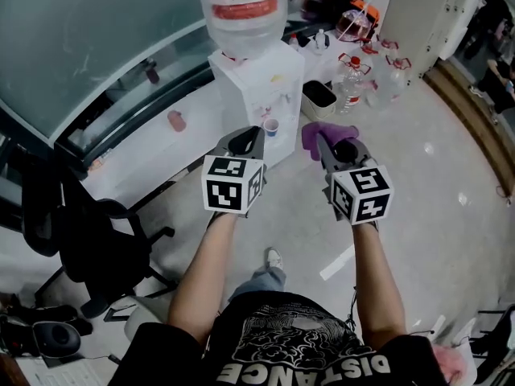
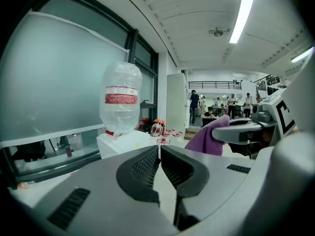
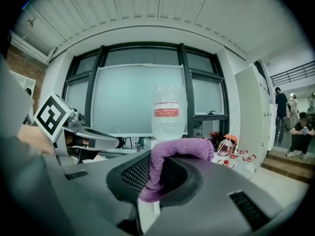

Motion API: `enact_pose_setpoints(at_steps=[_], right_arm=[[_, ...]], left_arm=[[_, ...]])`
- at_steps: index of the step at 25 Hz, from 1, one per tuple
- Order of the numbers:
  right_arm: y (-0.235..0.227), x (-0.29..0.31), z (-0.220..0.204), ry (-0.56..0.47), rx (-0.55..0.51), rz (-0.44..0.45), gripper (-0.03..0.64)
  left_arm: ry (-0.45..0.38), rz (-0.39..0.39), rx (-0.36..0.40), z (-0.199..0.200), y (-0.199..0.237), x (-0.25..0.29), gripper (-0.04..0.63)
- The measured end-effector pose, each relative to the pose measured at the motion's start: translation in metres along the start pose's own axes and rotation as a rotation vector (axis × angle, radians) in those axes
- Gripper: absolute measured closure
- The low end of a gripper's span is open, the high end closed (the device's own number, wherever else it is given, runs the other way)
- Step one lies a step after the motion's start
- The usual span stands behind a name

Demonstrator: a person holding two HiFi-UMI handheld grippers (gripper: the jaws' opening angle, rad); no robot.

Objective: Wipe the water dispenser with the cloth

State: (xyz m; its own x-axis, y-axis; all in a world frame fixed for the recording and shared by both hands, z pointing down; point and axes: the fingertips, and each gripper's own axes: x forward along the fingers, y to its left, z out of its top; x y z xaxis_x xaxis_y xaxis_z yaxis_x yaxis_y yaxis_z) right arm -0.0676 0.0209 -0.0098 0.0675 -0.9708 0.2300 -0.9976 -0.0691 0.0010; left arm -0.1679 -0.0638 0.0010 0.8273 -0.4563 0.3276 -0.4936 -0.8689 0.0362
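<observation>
Two grippers: left gripper (image 1: pixel 256 133) and right gripper (image 1: pixel 323 141) are level, side by side, with the dispenser ahead at 12 o'clock.
Left fingers (image 2: pixel 142 168): pressed together, nothing between them.
Right fingers: pinching the purple cloth (image 3: pixel 170 156), which folds over their tips.
Water dispenser (image 1: pixel 259 79): white, beside the window, with a big bottle (image 1: pixel 241 6) on top; the cloth is apart from it.
Cloth handling: probably soft, light and floppy; hold a bunched fold and leave a loose pad free.
Dispenser handling: likely hard, smooth and top-heavy, so wipe gently.

A long white ceiling lamp (image 2: pixel 242 17) is glowing above the jaws; a frosted dark-framed window (image 3: pixel 133 100) is spreading ahead of them.
</observation>
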Motion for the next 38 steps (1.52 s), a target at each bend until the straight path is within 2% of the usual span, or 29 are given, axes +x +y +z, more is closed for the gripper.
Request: enact_pose_setpoints(at_steps=[11, 19, 26, 38], right_arm=[[-0.007, 0.087, 0.026, 0.008, -0.019, 0.033, 0.571], [-0.005, 0.133, 0.029, 0.002, -0.038, 0.115, 0.571], [-0.009, 0.177, 0.026, 0.002, -0.051, 0.257, 0.571], [-0.026, 0.233, 0.007, 0.049, -0.063, 0.613, 0.571]], left_arm=[[-0.006, 0.013, -0.031, 0.013, 0.061, 0.049, 0.560], [-0.008, 0.070, -0.037, 0.017, 0.085, 0.069, 0.560], [0.001, 0.186, -0.061, 0.016, 0.101, 0.092, 0.560], [0.036, 0.458, -0.156, 0.017, 0.092, 0.138, 0.560]])
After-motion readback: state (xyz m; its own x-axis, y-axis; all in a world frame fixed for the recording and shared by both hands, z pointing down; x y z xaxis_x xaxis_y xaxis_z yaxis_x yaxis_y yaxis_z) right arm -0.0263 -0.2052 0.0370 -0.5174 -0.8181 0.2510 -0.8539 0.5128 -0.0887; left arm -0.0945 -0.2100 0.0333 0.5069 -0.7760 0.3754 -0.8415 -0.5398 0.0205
